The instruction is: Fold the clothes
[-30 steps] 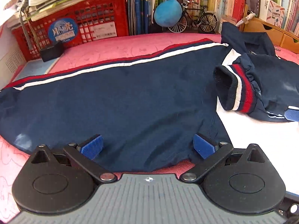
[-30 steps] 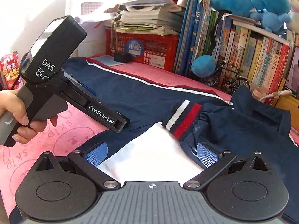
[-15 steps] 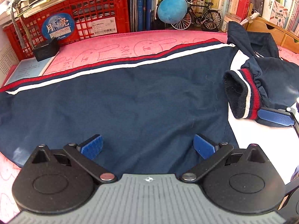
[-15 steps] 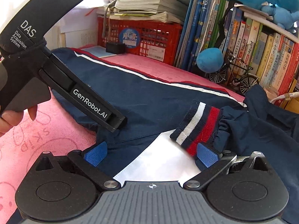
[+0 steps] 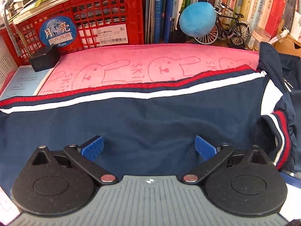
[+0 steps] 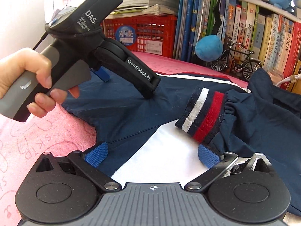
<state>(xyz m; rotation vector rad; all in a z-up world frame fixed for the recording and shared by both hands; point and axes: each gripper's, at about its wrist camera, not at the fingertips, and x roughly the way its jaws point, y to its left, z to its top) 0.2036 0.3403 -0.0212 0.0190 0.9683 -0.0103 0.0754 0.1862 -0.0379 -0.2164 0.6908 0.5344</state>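
The navy jacket [image 5: 143,124] lies spread across the pink towel [image 5: 143,64], one cuffed sleeve [image 6: 203,113] already folded inward at 3 o'clock. Both the left claw [image 5: 148,146] and right claw [image 6: 152,156] stand apart, gripping nothing. Most folding looks still ahead: the long striped side remains stretched out flat.

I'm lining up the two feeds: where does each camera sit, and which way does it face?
Left wrist: on the left hand-held gripper, open, low over the navy jacket, facing the red crate.
Right wrist: on the right hand-held gripper, open, facing the striped cuff; the left hand shows.
Shared: jacket, cuff, crate, toy bicycle.
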